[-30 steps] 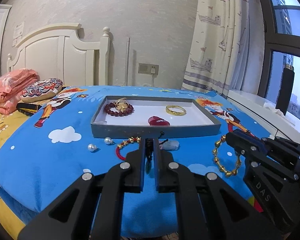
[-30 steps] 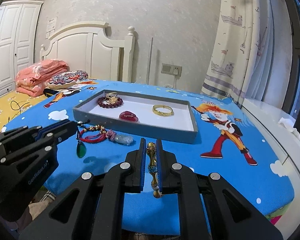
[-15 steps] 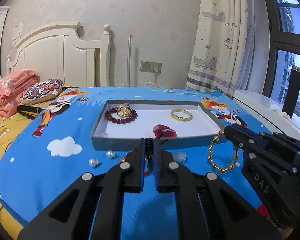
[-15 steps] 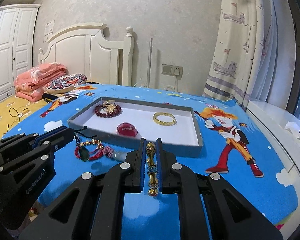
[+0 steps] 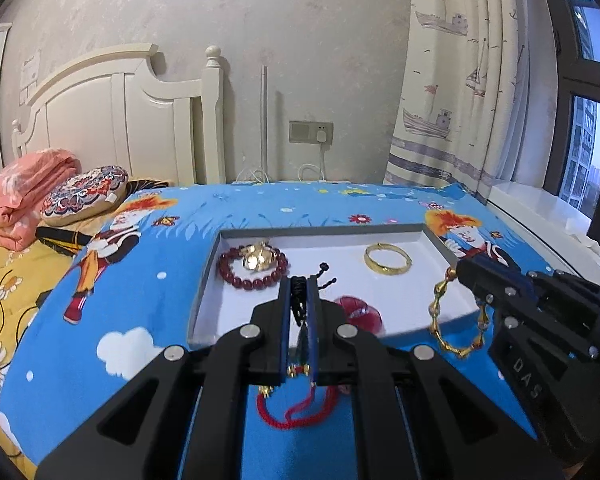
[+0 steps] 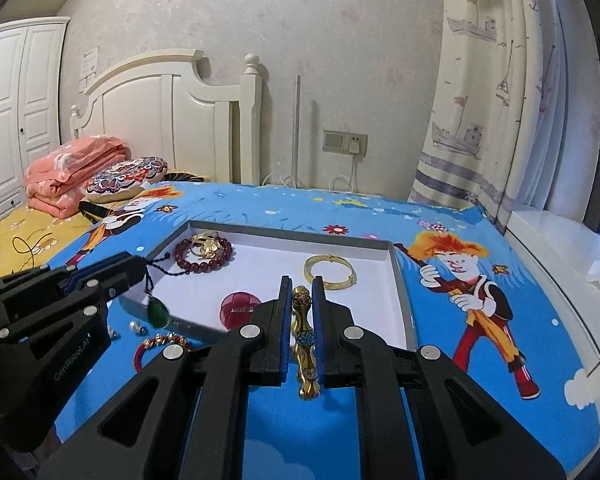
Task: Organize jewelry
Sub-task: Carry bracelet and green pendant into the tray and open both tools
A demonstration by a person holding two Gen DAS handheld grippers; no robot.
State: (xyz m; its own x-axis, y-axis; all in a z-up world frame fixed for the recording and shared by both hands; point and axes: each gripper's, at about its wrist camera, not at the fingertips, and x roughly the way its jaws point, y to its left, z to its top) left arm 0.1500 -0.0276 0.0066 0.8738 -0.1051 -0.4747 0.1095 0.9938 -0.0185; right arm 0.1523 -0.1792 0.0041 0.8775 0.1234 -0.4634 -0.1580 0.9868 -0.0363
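Now each claw (image 5: 299,288) (image 6: 302,289) pinches jewelry above the tray (image 6: 400,276).

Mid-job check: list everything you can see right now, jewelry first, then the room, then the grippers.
tray: 1, grey walls, white floor, on the blue cartoon cloth
red bead bracelet: 1, dark red, tray's far left corner, a gold piece lying on it
gold bangle: 1, in the tray, far right
red round piece: 1, in the tray, near side
gold link bracelet: 1, hanging from the right gripper
black cord with green pendant: 1, hanging from the left gripper
red cord bracelet: 1, on the cloth in front of the tray
pearls: 2, white, on the cloth left of the tray
pillow: 1, patterned, on the bed
blanket: 1, pink, folded
left gripper: fingers shut on the cord
right gripper: fingers shut on the link bracelet
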